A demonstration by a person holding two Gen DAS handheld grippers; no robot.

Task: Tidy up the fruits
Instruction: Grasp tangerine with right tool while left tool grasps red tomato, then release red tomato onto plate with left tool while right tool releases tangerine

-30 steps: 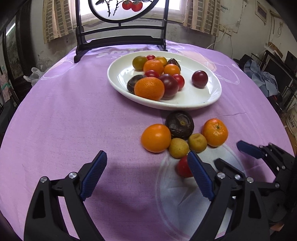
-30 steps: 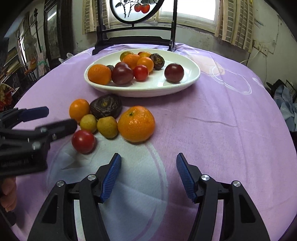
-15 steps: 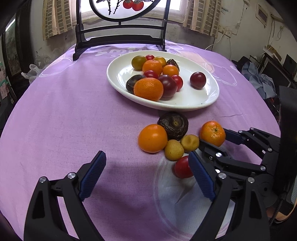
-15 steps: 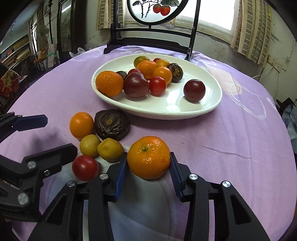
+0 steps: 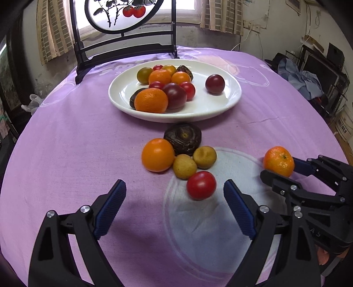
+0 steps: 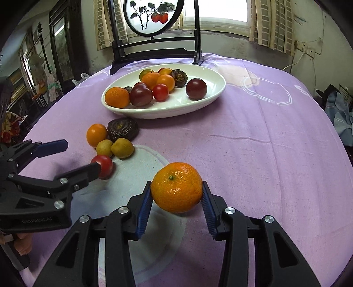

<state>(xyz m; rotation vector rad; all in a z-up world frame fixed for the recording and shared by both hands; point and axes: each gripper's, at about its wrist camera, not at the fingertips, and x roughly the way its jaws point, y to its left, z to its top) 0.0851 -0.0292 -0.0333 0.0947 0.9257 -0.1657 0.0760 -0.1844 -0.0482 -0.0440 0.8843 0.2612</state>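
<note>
My right gripper [image 6: 176, 198] is shut on a mandarin [image 6: 177, 187] and holds it just above the purple cloth; it also shows in the left wrist view [image 5: 278, 161]. My left gripper [image 5: 174, 203] is open, just short of a red tomato [image 5: 201, 185], which sits between its fingers. Loose on the cloth lie an orange [image 5: 158, 154], a dark wrinkled fruit [image 5: 183, 138] and two small yellow fruits [image 5: 184, 166] [image 5: 204, 157]. The white plate [image 5: 220, 110] behind them holds several fruits.
A dark wooden stand with a round painted panel [image 5: 123, 13] rises at the table's far edge. The round table has a purple cloth [image 5: 66, 143]. Clutter and dark furniture [image 5: 320, 66] stand to the right beyond the table.
My right gripper closed on the mandarin and lifted it away to the right of the loose fruit group. My left gripper moved forward towards the red tomato.
</note>
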